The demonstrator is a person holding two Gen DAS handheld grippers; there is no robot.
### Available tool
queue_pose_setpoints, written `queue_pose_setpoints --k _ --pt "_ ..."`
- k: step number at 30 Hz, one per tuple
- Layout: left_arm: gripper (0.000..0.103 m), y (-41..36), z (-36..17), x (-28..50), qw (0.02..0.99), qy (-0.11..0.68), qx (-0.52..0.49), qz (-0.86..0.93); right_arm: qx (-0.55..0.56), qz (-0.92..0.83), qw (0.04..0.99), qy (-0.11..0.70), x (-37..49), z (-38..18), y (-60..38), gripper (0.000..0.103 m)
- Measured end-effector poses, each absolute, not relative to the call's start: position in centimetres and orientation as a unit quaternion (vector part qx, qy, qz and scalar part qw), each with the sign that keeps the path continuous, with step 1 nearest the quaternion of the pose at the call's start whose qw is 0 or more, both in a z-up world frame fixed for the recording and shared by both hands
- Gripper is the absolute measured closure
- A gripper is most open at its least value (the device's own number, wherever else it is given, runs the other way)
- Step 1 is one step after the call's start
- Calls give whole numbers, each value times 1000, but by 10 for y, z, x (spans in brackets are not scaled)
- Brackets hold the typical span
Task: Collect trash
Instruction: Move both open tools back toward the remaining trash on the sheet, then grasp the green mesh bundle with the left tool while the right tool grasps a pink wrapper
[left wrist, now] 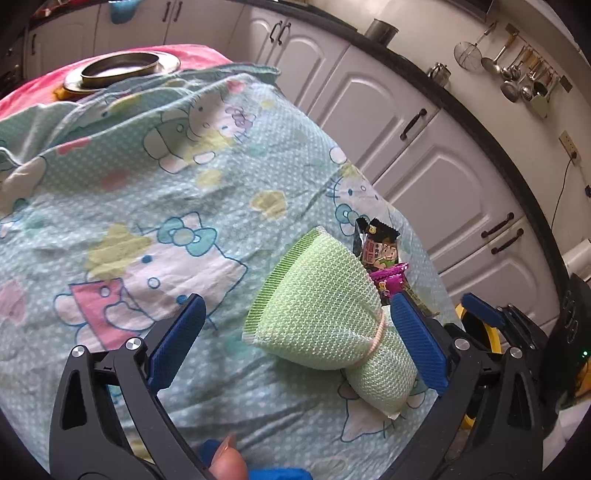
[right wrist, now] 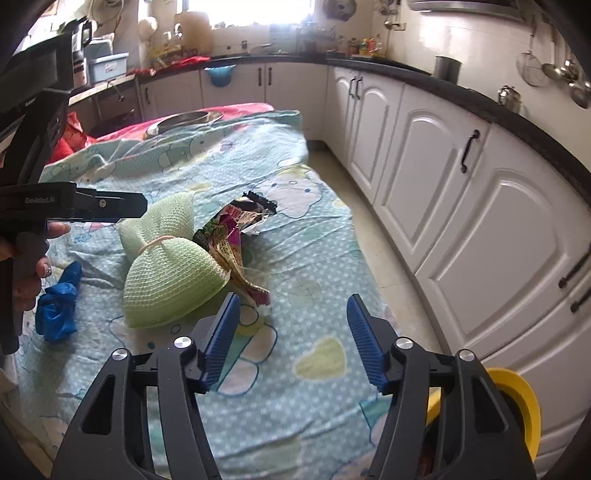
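Bright daylight from a blown-out window [right wrist: 251, 9]; sharp frames, fisheye-curved edges with dark corners.

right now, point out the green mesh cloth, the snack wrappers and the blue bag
green mesh cloth [right wrist: 170, 284]: right wrist view, wide lower half
snack wrappers [right wrist: 231, 236]: right wrist view, crumpled middle
blue bag [right wrist: 59, 306]: right wrist view, bunched centre

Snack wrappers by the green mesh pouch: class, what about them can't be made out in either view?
- Left wrist view: the green mesh pouch hides most of the snack wrappers.
- Right wrist view: the wrappers overlap, so their count is unclear, and the print is too small to read.
- Yellow bin: cut off behind the jaws; contents unseen.
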State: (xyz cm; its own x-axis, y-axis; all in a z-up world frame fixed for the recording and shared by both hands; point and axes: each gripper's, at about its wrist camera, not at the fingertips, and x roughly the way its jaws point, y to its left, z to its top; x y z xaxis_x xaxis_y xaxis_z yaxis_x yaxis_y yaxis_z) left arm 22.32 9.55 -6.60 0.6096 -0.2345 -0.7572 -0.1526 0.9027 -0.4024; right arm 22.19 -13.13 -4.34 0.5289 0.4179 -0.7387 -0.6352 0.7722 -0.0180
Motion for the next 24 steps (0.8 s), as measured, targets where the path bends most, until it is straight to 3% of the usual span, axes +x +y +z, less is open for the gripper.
queue_pose_setpoints --k 5,7,10,14,24 --pt "13 95 -75 231 863 455 -217 -33 -161 331 848 382 230 -52 -115 53" --pt "14 93 -76 232 862 458 -214 -37 -169 341 843 381 232 -54 -109 59" --pt "21 92 -77 233 862 459 -212 -42 -178 352 834 386 233 -59 -102 79" --pt "34 94 -77 230 859 458 -223 -52 -182 370 826 385 225 -63 -97 89" --pt "64 92 -73 212 857 455 -234 -67 -162 378 825 388 193 -68 -100 95"
